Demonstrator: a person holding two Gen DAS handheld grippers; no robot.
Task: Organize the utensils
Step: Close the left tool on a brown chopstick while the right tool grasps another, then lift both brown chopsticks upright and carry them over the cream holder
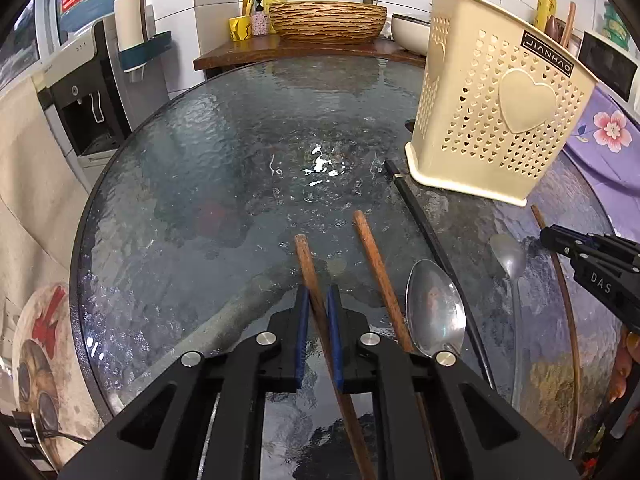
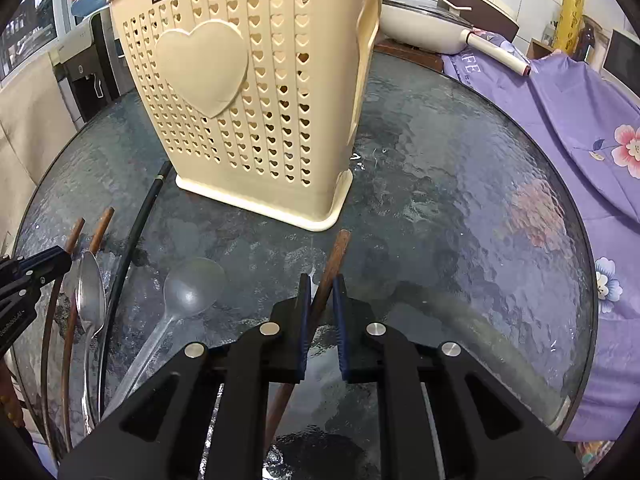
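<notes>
We grip one brown chopstick (image 1: 310, 276) in our left gripper (image 1: 319, 300) and another chopstick (image 2: 334, 254) in our right gripper (image 2: 321, 292), jaws clamped, both near the cream utensil basket (image 1: 492, 108) on the glass surface (image 1: 224, 152).

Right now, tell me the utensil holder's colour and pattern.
Cream utensil holder, heart-shaped perforations; clearest in right wrist view.

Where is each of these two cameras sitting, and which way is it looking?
Left wrist view: sits on the left gripper, looking down along its fingers, closed on a brown chopstick; the right gripper shows at the edge.
Right wrist view: sits on the right gripper, fingers closed on another brown chopstick.
Both share the glass table, the cream utensil basket and a metal spoon.
</notes>
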